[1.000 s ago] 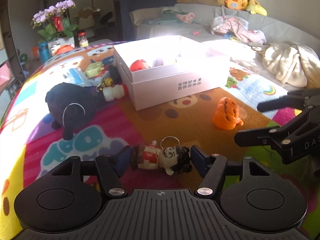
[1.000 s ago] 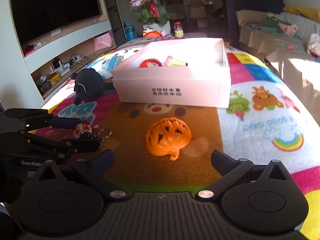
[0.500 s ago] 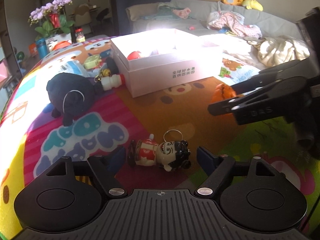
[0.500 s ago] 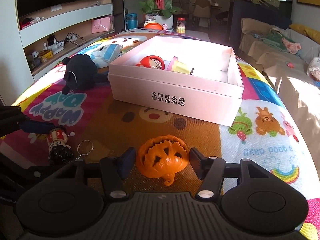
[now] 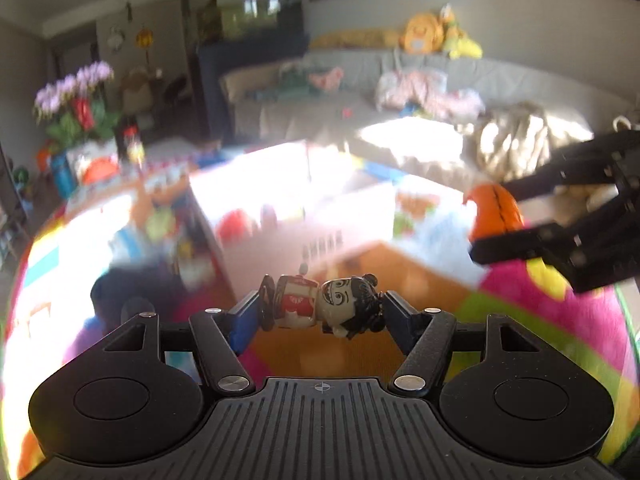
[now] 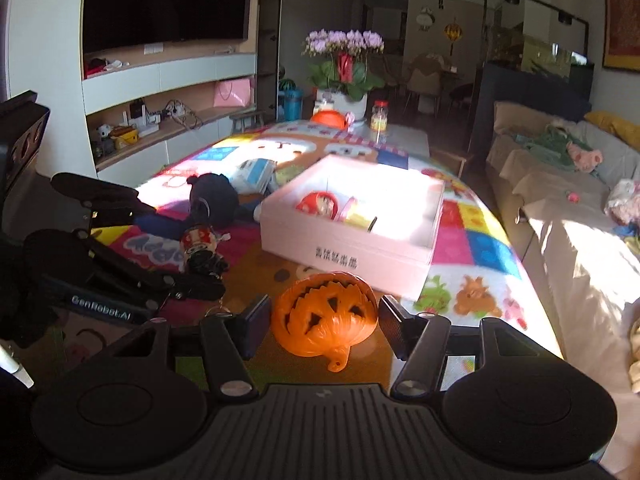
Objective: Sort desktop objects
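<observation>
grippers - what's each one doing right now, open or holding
left gripper: shut on the figurine keychain.
right gripper: shut on the orange pumpkin.

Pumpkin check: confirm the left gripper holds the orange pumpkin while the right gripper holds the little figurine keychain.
Swapped. The right wrist view shows the right gripper shut on the orange pumpkin; the left wrist view shows the left gripper shut on the figurine keychain.

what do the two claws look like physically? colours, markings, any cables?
Both are matte black: ribbed central deck, two round housings, angled linkage arms with silver pivot screws. The left claw and right claw carry dark blue finger pads. White "GenRobot.AI" lettering marks the left claw's side. No cables or sleeves visible.
</observation>
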